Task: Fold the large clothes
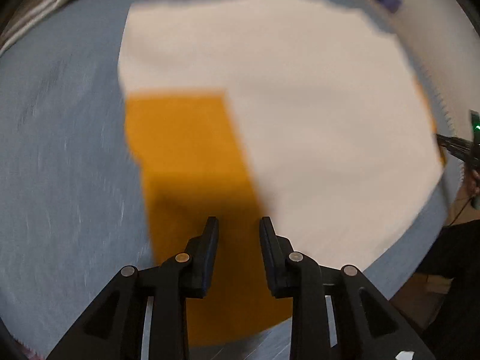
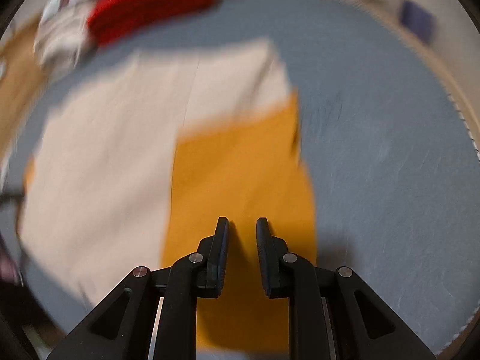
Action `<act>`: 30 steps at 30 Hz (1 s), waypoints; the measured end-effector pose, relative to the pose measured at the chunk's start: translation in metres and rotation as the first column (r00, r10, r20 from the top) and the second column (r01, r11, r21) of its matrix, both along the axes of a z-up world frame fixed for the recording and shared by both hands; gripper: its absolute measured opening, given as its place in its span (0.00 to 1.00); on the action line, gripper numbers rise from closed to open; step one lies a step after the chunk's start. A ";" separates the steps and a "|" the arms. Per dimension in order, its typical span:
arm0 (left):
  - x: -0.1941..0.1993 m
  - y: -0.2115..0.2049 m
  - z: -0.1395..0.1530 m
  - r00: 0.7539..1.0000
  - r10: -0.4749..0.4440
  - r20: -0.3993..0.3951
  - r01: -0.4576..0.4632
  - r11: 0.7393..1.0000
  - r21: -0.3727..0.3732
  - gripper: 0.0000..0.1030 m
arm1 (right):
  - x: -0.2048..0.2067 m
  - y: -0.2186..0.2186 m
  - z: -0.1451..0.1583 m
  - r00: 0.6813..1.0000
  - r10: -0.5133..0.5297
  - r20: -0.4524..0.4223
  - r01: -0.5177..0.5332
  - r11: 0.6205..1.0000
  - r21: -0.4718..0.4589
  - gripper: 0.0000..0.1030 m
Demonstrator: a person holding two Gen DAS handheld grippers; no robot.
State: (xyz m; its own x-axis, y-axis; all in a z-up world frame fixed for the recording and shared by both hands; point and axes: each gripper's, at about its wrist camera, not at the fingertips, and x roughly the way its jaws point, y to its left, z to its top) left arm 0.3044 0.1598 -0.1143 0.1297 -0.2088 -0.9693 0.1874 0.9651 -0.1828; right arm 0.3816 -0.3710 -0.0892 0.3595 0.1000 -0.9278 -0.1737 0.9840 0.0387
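We see a large cream and mustard-yellow cloth garment (image 1: pixel 270 105) (image 2: pixel 120 150) spread flat on the blue-grey fabric-covered worktop (image 1: pixel 60 165) (image 2: pixel 390 165). Our left claw (image 1: pixel 239 219) and right claw (image 2: pixel 242 219) both hover over its near yellow panels, jaws parted and empty. A red cloth pile (image 2: pixel 150 3) lies at the far left.

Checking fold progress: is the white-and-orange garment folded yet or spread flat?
Partly folded, it seems: the orange sleeve lies over the white body on the blue cloth. Blur hides the creases.
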 end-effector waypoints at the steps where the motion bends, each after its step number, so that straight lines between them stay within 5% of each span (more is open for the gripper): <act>1: -0.003 0.007 -0.001 1.000 0.027 -0.003 -0.027 1.000 -0.012 0.24 | -0.009 0.001 -0.014 0.998 0.030 -0.053 -0.034 0.996 -0.078 0.19; 3: -0.005 0.015 0.005 0.997 0.074 -0.003 -0.074 0.997 -0.018 0.24 | -0.025 -0.004 -0.029 0.995 0.051 -0.090 -0.065 0.985 -0.162 0.19; 7: -0.017 0.024 0.008 0.997 0.079 -0.025 -0.078 0.996 0.045 0.24 | -0.028 -0.022 -0.023 0.993 -0.044 -0.109 0.027 0.988 -0.154 0.19; 12: -0.037 0.026 0.005 0.991 0.118 -0.057 -0.105 0.977 0.188 0.26 | -0.033 -0.033 -0.029 0.983 -0.083 -0.161 0.039 0.964 -0.261 0.19; 16: -0.051 0.030 0.062 0.960 0.233 0.155 -0.260 0.948 0.184 0.26 | -0.043 -0.034 0.017 0.993 -0.121 0.010 0.118 0.945 -0.304 0.19; 21: -0.095 0.006 0.117 0.891 0.305 0.335 -0.359 0.927 0.112 0.35 | -0.081 -0.010 0.103 0.931 -0.182 0.316 0.239 0.959 -0.151 0.24; 23: -0.108 -0.002 0.125 0.871 0.319 0.374 -0.373 0.924 0.080 0.41 | -0.100 0.008 0.129 0.900 -0.182 0.397 0.234 0.968 -0.087 0.43; 25: -0.111 -0.020 0.125 0.857 0.327 0.397 -0.375 0.926 0.047 0.46 | -0.126 0.029 0.138 0.884 -0.176 0.434 0.211 0.977 -0.034 0.58; 28: -0.134 -0.049 0.115 0.842 0.332 0.424 -0.371 0.929 0.010 0.47 | -0.158 0.065 0.130 0.888 -0.141 0.438 0.147 0.989 0.020 0.59; 30: -0.133 -0.058 0.100 0.853 0.322 0.410 -0.347 0.938 -0.013 0.32 | -0.168 0.083 0.116 0.905 -0.115 0.409 0.118 0.993 0.018 0.59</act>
